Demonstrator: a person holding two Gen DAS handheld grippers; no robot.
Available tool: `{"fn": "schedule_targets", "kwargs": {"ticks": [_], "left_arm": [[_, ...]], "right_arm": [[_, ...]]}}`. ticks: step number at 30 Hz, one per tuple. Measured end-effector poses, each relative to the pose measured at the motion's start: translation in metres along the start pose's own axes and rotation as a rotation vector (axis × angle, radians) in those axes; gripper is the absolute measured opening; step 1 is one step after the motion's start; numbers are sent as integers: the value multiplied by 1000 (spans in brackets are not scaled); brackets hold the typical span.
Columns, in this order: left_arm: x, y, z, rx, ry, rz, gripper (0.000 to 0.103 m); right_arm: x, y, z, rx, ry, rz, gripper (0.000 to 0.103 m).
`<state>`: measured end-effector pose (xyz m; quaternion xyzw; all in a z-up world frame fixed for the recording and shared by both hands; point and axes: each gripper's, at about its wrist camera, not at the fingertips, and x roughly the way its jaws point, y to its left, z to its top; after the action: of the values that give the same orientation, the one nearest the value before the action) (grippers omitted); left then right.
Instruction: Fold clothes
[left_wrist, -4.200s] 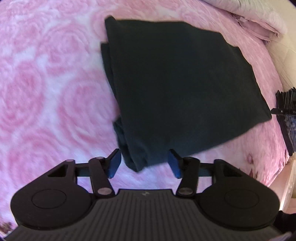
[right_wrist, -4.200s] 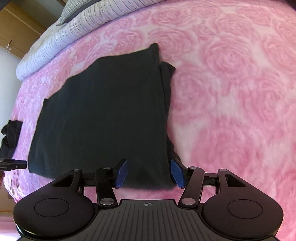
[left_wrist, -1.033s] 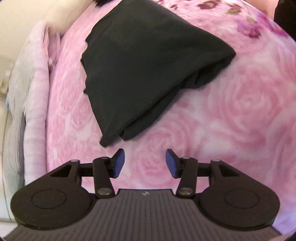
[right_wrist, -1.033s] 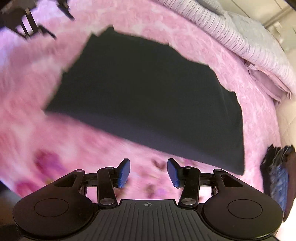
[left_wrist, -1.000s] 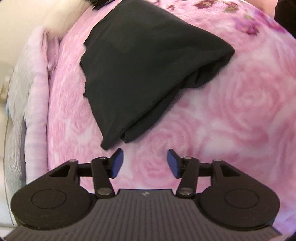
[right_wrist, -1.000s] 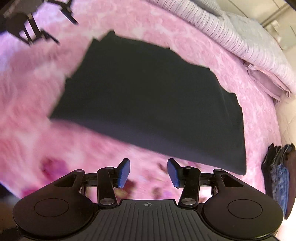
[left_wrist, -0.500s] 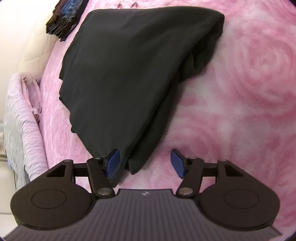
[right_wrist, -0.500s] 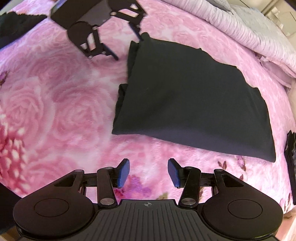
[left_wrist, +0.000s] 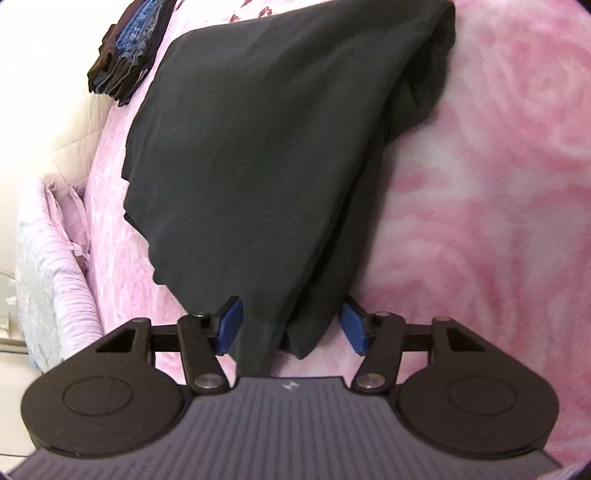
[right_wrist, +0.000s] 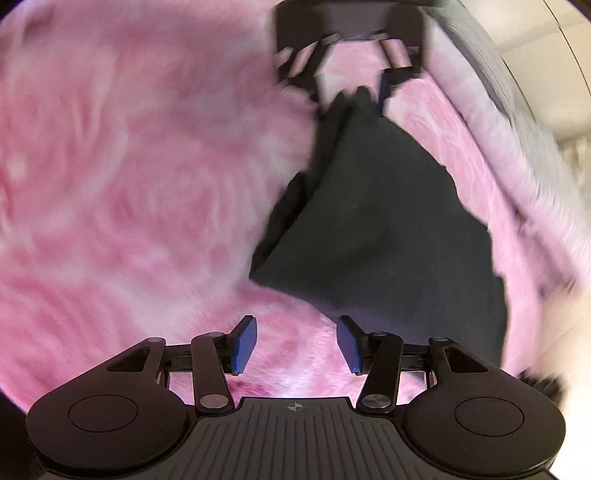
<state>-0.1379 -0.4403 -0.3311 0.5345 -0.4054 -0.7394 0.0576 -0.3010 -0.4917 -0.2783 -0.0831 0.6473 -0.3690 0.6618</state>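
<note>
A fleecy pink blanket printed with large roses (left_wrist: 491, 192) covers the bed and fills most of both wrist views, and along its far side lies a rolled pale lilac striped quilt (left_wrist: 48, 266) against a cream wall. On the blanket lies the folded black cloth garment (left_wrist: 266, 147), several layers thick, with a rounded fold at its far right corner and loose stacked edges running down its right side. The left gripper (left_wrist: 291, 325) is low at the garment's near corner: the corner of the cloth hangs between its blue-padded fingers (left_wrist: 231, 325), which stand wide apart on either side of the fabric, the left pad just beside the cloth and the right pad near its edge, not pressed together on it. Beyond the garment, near the edge of the bed, a small stack of dark and blue denim-like folded clothes (left_wrist: 127, 40) is well apart from it. The right wrist view is heavily blurred; in it the right gripper (right_wrist: 297, 343) hangs above bare blanket with its blue pads spread and nothing between them, the garment's nearest corner a little ahead and to the right. In that same view the left gripper shows at the top, at the garment's far end, though the blur hides any detail of contact.
</note>
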Motion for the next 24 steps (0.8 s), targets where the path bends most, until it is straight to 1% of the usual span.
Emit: {"fn": "schedule_targets", "kwargs": {"ticks": [2,4,5,6,7,8,9,11,12,13,15,17,20,24], "left_arm": [[2,-2,-1,20,-17,3,55],[3,-3,-2,40,-33,9,55],[4,-3,-2,42,-40,9,51],[5,-2,-2,40,-46,-1,38],[5,-2,-3,41,-46,-15,29],[6,-3,-2,42,-44,-17,16],[6,-4,-2,44,-42,-16,14],[7,-1,-1,18,-39,-28,9],[7,3,0,1,-38,-34,9],[7,5,0,-10,-36,-40,8],[4,10,1,-16,-37,-51,7],[-3,17,0,-25,-42,-55,7],[-24,30,-4,-40,-44,-51,6],[-68,36,-6,-56,-23,-95,6]], "right_arm": [[6,4,-2,-41,-23,-36,51],[9,9,-1,-100,-67,-77,51],[11,12,0,-133,-93,-99,51],[12,15,1,-166,-119,-120,51],[14,17,2,-187,-142,-134,51],[16,18,3,-201,-159,-144,51],[17,19,3,-205,-167,-147,51],[20,13,2,-180,-177,-125,51],[19,6,1,-156,-179,-102,48],[17,0,0,-130,-181,-77,33],[14,-14,-1,-74,-174,-21,7],[6,-30,-2,-7,-183,29,5],[-19,-50,1,44,-227,72,4],[-55,-53,11,94,-294,166,4]]}}
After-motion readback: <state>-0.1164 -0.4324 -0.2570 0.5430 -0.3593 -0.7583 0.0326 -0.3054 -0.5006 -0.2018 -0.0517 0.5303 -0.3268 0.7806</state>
